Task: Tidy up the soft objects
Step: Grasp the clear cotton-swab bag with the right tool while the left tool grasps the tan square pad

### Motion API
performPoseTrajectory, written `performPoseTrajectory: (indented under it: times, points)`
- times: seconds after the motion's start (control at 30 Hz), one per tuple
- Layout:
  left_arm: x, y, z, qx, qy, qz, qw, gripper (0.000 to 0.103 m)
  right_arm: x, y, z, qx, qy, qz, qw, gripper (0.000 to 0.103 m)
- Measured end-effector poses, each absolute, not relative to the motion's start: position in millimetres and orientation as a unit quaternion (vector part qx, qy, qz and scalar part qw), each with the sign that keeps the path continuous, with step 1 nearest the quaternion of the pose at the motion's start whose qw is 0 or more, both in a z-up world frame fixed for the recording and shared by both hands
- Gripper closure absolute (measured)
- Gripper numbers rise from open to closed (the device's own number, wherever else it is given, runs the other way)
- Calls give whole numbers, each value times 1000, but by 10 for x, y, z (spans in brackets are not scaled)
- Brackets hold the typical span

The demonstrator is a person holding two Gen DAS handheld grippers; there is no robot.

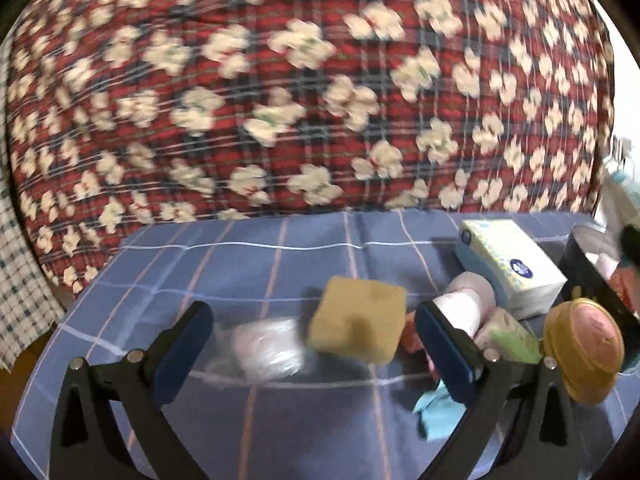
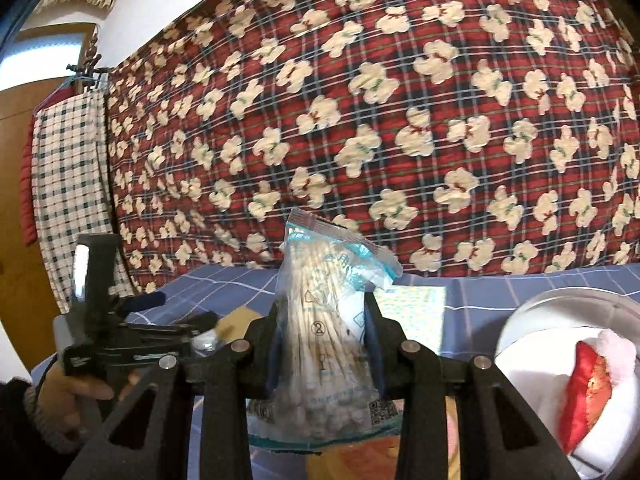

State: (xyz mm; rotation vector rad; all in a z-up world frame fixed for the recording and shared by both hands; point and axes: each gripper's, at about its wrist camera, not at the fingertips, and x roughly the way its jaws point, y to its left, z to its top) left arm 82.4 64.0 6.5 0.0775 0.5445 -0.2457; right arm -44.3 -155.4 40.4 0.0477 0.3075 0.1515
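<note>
Here the bag of cotton swabs (image 2: 324, 320) is held up above the blue checked cloth (image 2: 520, 292), pinched at its middle between the two pads of the right gripper (image 2: 324, 340). The plastic bulges a little above and below the pads, so the grip looks firm, and nothing of the bag touches the cloth in this view. Its long axis stands almost upright: the sealed teal edge points up and leans slightly to the right of the picture, and the round swab heads are at the bottom, near the camera.

I judge that the step in hand is to carry this bag to the white container (image 2: 532, 320) at the right, where a red cushion (image 2: 588, 384) already lies. To do it well, the pinch should not loosen, because thin plastic slips easily. The bag should go over the rim and then be laid with its long axis along the free space beside the cushion, not on its end.

The left gripper (image 1: 316, 344) has its fingers spread wide and holds nothing. Between them, on the cloth, lie a yellow sponge (image 1: 358, 320) and a blurred clear wrapped thing (image 1: 268, 348). Further right are a tissue box (image 1: 512, 264) and a round toy (image 1: 584, 344).
</note>
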Motion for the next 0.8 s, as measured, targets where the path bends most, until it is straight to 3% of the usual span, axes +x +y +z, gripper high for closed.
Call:
performPoseTrajectory:
  times: [0.13, 0.4, 0.5, 0.53, 0.57, 0.7, 0.8]
  points:
    - [1147, 336, -103, 76, 320, -103, 939, 10, -431, -1667, 386, 29, 155, 69, 985, 65]
    - [1375, 124, -257, 96, 365, -100, 921, 12, -371, -1772, 346, 51, 171, 72, 981, 65]
    - [1464, 167, -354, 72, 404, -112, 905, 20, -369, -1774, 348, 54, 172, 73, 981, 65]
    - [1482, 239, -369, 44, 413, -122, 902, 28, -368, -1772, 348, 53, 172, 73, 981, 65]
    - [1486, 280, -383, 29, 416, -125, 900, 35, -362, -1770, 344, 54, 173, 73, 981, 65]
    - [1469, 363, -383, 1, 412, -131, 902, 37, -368, -1753, 325, 50, 177, 70, 980, 65]
    - [1316, 382, -257, 0, 364, -120, 924, 38, -386, -1750, 325, 47, 172, 66, 982, 65]
